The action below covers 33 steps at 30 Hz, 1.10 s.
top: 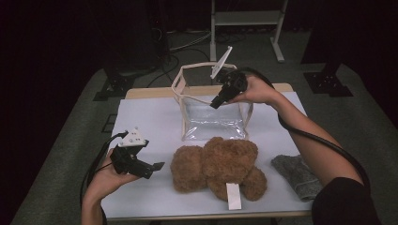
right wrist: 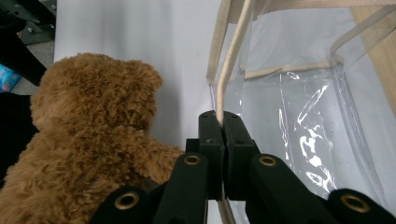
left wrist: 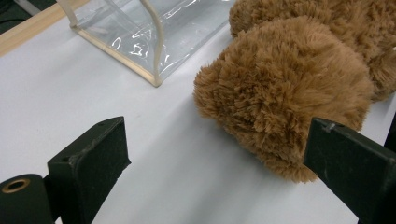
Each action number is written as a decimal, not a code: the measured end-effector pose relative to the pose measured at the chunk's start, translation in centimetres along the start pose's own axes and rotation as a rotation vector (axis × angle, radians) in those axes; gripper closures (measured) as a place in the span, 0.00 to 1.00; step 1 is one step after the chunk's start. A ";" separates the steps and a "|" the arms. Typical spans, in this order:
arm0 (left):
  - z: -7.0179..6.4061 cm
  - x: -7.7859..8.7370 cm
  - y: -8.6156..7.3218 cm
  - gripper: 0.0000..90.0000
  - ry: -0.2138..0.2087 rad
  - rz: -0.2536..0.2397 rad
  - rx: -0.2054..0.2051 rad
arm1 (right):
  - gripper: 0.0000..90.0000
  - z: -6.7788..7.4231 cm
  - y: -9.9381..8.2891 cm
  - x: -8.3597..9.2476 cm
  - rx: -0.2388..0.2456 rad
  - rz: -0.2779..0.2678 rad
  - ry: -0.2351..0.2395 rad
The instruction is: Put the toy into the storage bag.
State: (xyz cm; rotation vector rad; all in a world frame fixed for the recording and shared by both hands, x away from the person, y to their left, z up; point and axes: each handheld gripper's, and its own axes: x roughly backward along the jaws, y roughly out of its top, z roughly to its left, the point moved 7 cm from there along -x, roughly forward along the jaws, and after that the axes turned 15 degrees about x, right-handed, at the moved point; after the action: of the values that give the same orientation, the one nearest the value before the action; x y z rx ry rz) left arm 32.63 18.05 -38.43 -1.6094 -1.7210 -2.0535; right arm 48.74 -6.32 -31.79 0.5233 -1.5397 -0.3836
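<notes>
We've got the right gripper (top: 217, 103) clamped tight on the cord handle (right wrist: 232, 60) of the clear bag (top: 213, 123), which stands at the far middle of the table (top: 150, 117) w/ its mouth up. The teddy bear (top: 218, 168) lies just near of the bag, long axis running left-right, head end toward the left gripper (top: 157, 166). That one's jaws are wide apart & empty, bear immediately to its right, so we reckon the left is nearer for the pick-up.
</notes>
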 end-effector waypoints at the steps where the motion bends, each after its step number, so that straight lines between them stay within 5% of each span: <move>1: 0.0 0.0 0.0 0.06 -0.001 0.001 0.001 | 0.97 0.2 0.0 0.0 0.002 -0.002 0.003; 15: -0.1 0.0 -0.1 0.06 -0.003 0.009 -0.001 | 0.97 3.3 0.6 -0.1 0.036 -0.024 0.044; 25: -0.1 0.0 -0.1 0.06 -0.003 0.010 -0.004 | 0.96 3.5 0.4 -0.1 0.019 -0.036 0.043; 33: 0.0 -0.1 -0.2 0.06 -0.006 0.014 -0.002 | 0.57 2.9 0.3 0.8 -0.024 -0.096 -0.002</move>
State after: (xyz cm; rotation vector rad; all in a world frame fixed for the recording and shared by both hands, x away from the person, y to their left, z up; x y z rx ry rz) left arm 32.57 18.09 -38.70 -1.6247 -1.7053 -2.0469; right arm 45.84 -6.76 -31.07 0.5794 -1.5133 -0.4758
